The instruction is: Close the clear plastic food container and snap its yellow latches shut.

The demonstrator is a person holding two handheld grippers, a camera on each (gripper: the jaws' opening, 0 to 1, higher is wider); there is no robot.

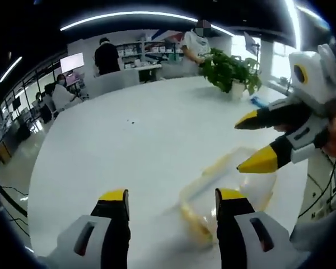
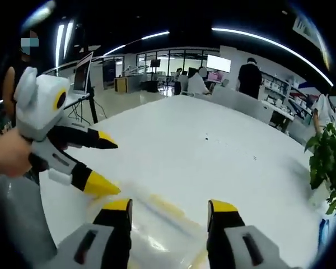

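1. Clear plastic, blurred by motion: the food container lies on the white table, low in my left gripper view, with a yellow latch along its near edge.
2. My left gripper hangs just short of the container with its jaws spread apart and nothing between them; its right jaw overlaps the container's near side (I cannot tell if it touches).
3. My right gripper also has its jaws apart and empty, poised over the container, whose rim shows yellowish between them.
4. Beyond the container, at the table's far edge, stands a potted plant.
5. People stand and sit past the table's far end.
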